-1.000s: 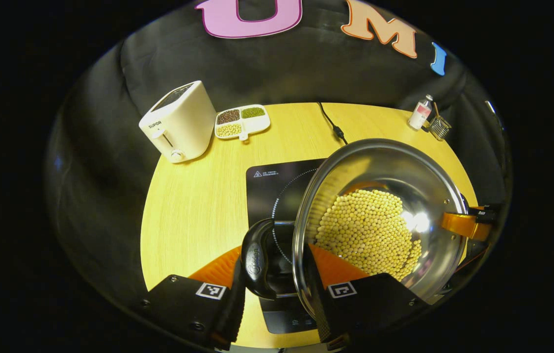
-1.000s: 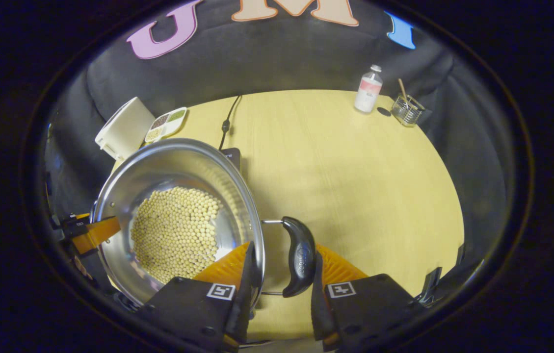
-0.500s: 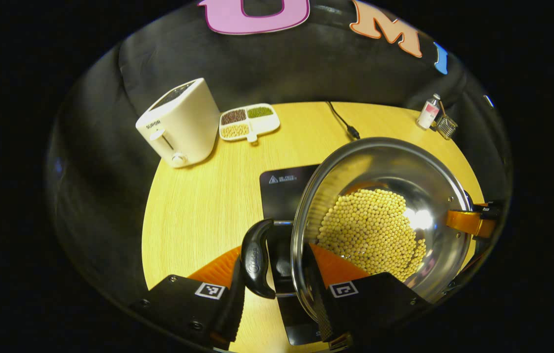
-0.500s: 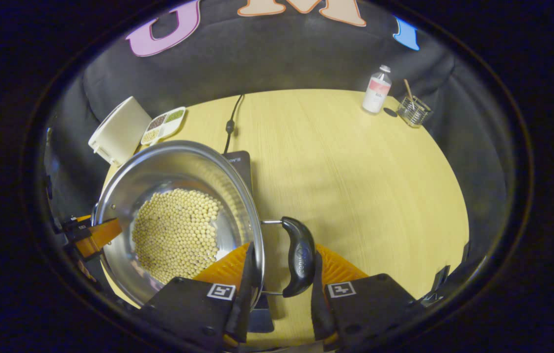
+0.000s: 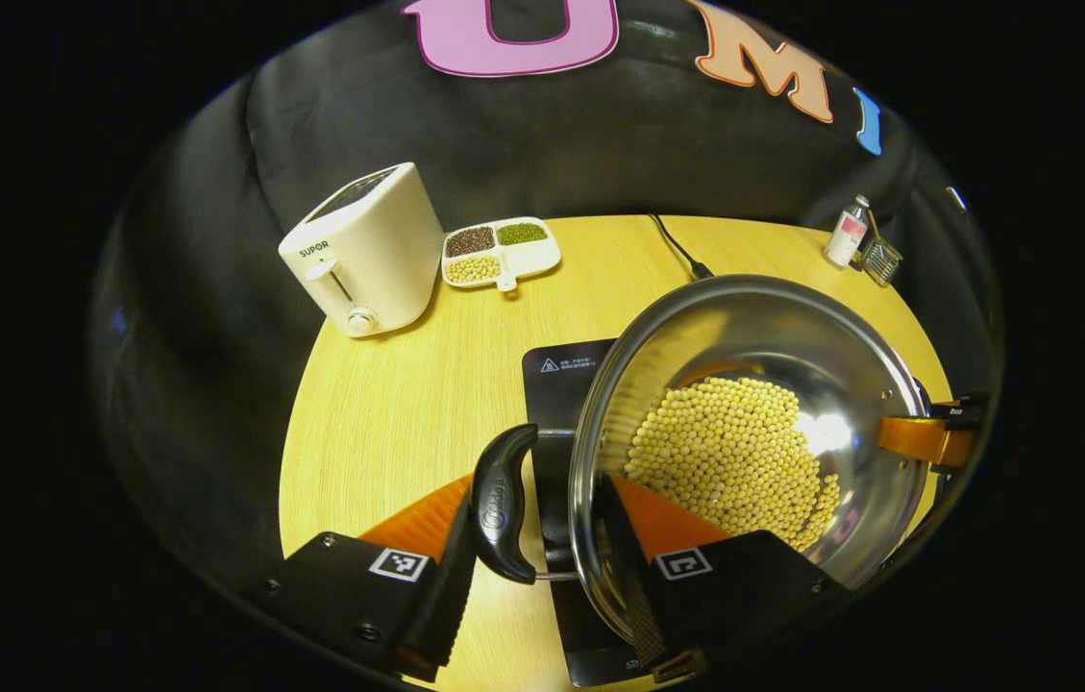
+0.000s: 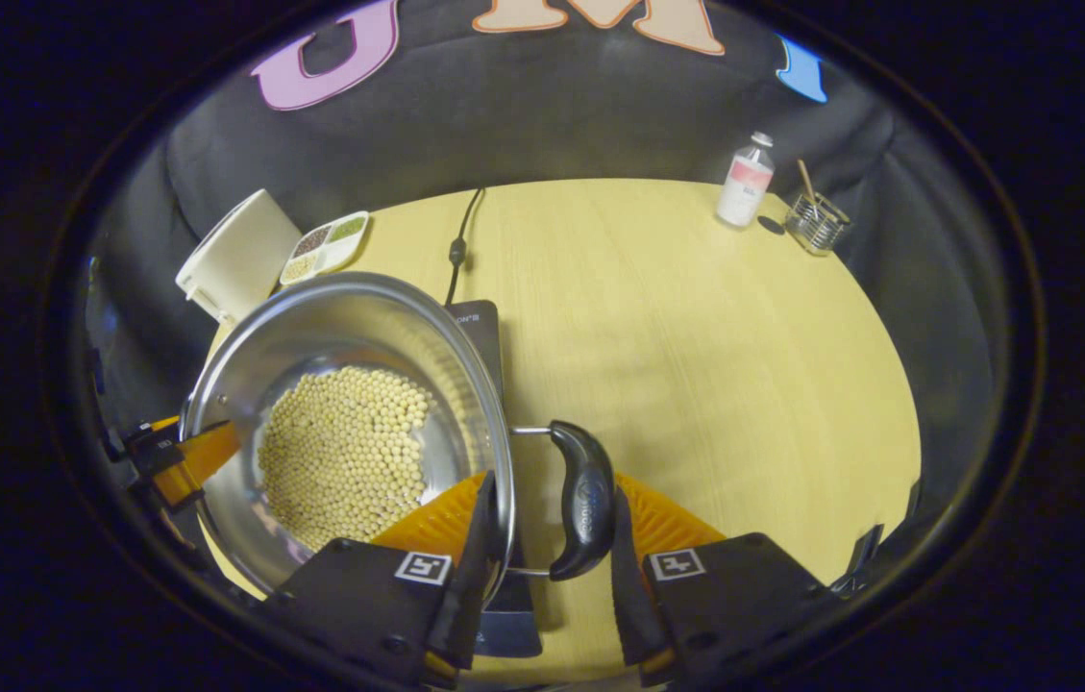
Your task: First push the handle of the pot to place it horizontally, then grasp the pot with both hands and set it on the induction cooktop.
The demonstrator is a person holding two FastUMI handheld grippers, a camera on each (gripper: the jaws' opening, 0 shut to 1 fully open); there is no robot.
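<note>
- Standing at the table's (image 5: 379,404) far left: toaster (image 5: 364,250), divided tray (image 5: 501,253) beside it.
- Left gripper (image 5: 542,538) fingers clamp the pot's (image 5: 744,317) left handle (image 5: 499,505) and rim.
- Pot, holding beans (image 5: 729,457), sits over the induction cooktop (image 5: 556,370); contact unclear.
- Right gripper (image 6: 547,553) clamps the right handle (image 6: 582,500).
- Bottle (image 6: 744,180), glass holder (image 6: 816,224) far right, well apart.
</note>
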